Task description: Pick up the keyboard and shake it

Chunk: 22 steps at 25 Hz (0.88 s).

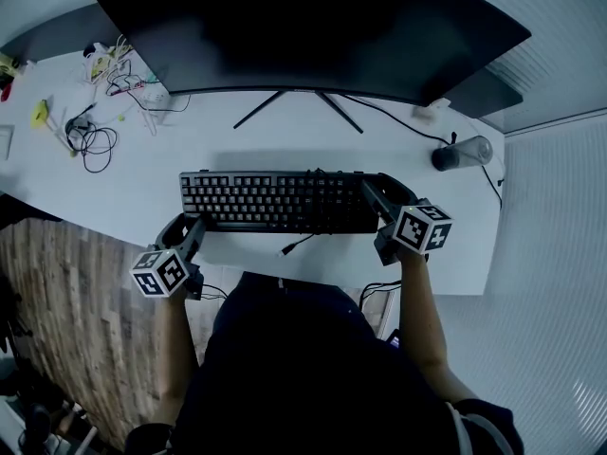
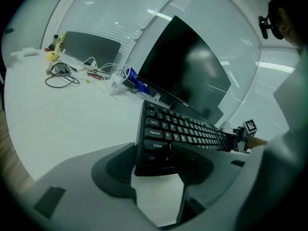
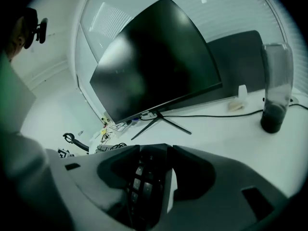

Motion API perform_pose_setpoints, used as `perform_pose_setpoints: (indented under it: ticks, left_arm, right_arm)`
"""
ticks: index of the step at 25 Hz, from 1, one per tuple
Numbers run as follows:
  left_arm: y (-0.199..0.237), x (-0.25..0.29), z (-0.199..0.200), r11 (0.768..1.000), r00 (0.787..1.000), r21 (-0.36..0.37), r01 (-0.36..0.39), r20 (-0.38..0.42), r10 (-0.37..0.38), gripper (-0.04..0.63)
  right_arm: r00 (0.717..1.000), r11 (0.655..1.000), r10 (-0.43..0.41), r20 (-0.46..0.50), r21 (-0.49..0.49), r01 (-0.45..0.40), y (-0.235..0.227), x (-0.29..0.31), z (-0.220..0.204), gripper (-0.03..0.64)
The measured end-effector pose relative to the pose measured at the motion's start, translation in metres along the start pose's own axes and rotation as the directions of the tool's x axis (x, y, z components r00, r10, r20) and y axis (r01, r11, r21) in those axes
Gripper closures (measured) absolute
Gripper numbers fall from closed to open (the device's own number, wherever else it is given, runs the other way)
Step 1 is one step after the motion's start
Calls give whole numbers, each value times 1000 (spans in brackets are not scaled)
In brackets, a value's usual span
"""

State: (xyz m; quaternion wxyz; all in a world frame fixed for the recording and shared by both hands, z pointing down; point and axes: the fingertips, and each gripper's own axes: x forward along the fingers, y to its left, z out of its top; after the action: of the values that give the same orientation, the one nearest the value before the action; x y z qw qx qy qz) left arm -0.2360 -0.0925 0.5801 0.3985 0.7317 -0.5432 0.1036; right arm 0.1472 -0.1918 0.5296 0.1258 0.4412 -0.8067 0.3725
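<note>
1. The keyboard (image 1: pixel 280 200) lay crosswise over the desk (image 1: pixel 133 192), keys up, just in front of the monitor (image 1: pixel 303 27) and its stand.
2. The left gripper (image 2: pixel 156 163) gripped the keyboard's left end. Its jaws stood only the board's thickness apart, one on the keys by the Ctrl and Shift corner and the other against the underside.
3. The right gripper (image 3: pixel 159 174) clamped the right end the same way. Its own view showed the board edge-on between the narrow-set jaws, with the keys facing the jaw on the left of that view.
4. In the head view both grippers reached in from the near side, one at each near corner of the keyboard.
5. In the left gripper view the keyboard ran tilted away toward the right gripper at its far end.
6. The views did not show whether the board touched the desk.
7. A cord (image 1: pixel 296 245) curled out from under the keyboard's near edge.
8. A dark tumbler (image 1: pixel 462 153) stood on the desk to the right, beyond the keyboard and well apart from it.
9. A tangle of cables (image 1: pixel 95 140) lay at the desk's far left.
</note>
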Motion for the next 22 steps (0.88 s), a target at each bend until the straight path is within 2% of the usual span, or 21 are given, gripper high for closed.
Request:
perform_pose_setpoints:
  ticks: [9, 22]
  left_arm:
    - [6, 25, -15, 1000, 997, 15, -4, -81, 5, 349]
    - [12, 47, -20, 999, 986, 28, -39, -159, 43, 348]
  right_arm:
    - [999, 995, -13, -51, 97, 18, -39, 26, -33, 394]
    - [993, 989, -32, -114, 137, 48, -62, 51, -47, 394]
